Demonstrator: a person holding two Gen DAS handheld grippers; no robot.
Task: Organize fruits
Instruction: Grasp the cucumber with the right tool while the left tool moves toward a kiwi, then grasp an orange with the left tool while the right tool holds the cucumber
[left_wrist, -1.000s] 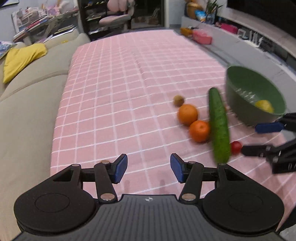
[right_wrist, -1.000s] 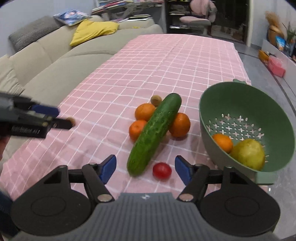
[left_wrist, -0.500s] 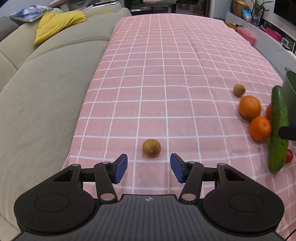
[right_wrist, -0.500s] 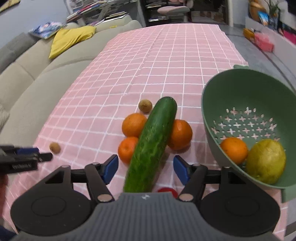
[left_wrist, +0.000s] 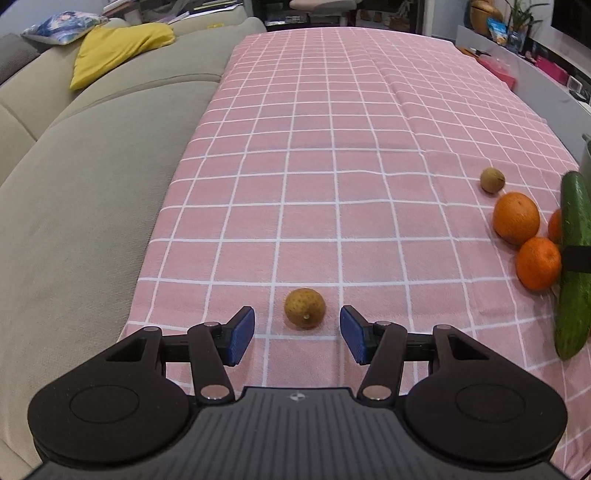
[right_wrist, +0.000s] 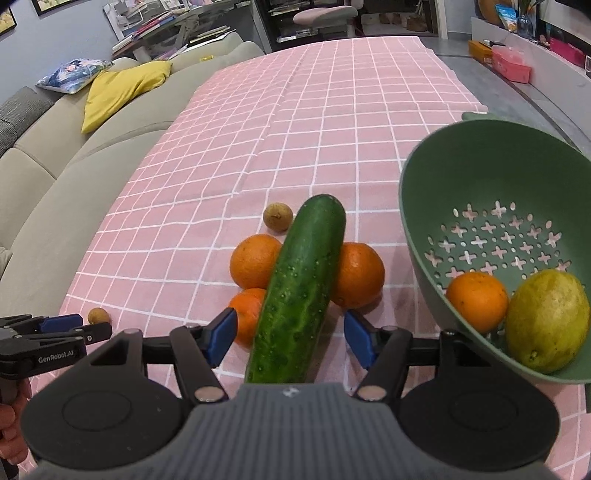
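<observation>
On the pink checked cloth, the left gripper stands with jaws apart around a small brown fruit, pads not touching it. Right of that fruit, the right gripper straddles the cucumber, jaws apart, unpressed. Further right sits the green colander.

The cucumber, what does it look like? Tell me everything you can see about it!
The cucumber is long, dark green and shiny, with tiny pale bumps all over its skin and a rounded far end. It lies flat on the pink checked cloth, running away from the camera and leaning a little right. Oranges sit close against both its sides. Its near part lies between the blue pads of the right tool, which do not touch it. Its nearest end is hidden behind the tool.
</observation>
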